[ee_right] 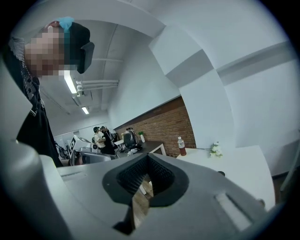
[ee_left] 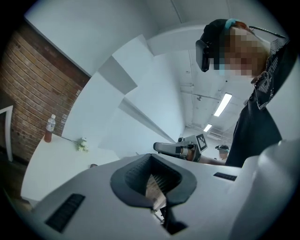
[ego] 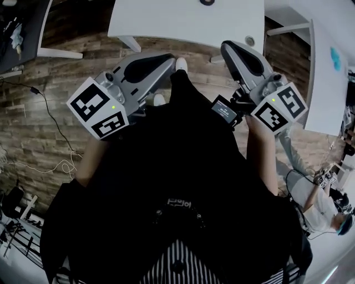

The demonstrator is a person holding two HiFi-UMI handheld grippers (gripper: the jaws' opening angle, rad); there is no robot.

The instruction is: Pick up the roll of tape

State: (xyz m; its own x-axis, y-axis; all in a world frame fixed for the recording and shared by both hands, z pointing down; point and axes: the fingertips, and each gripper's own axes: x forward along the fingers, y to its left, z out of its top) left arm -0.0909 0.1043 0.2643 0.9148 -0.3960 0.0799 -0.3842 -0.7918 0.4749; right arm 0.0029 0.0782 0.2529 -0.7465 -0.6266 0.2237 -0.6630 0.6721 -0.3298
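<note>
No roll of tape is plainly in view. A dark ring (ego: 207, 1), cut off by the top edge, lies on the white table (ego: 188, 25); I cannot tell what it is. I hold both grippers out level in front of my body, short of the table's near edge. The left gripper (ego: 168, 59) has its jaws together with nothing between them, as its own view shows (ee_left: 152, 185). So does the right gripper (ego: 227, 47), with its ribbed pads closed on nothing (ee_right: 145, 180). Each gripper shows in the other's view: the right gripper (ee_left: 180, 148) and the left gripper (ee_right: 86, 157).
A small dark round spot (ee_right: 221, 173) marks the tabletop, where a red-based bottle (ee_right: 181, 146) and white flowers (ee_right: 215, 149) stand at the far end by the brick wall. Another white table (ego: 327, 83) is at right. Cables (ego: 52, 119) trail on the wood floor. A person (ego: 324, 202) stands at lower right.
</note>
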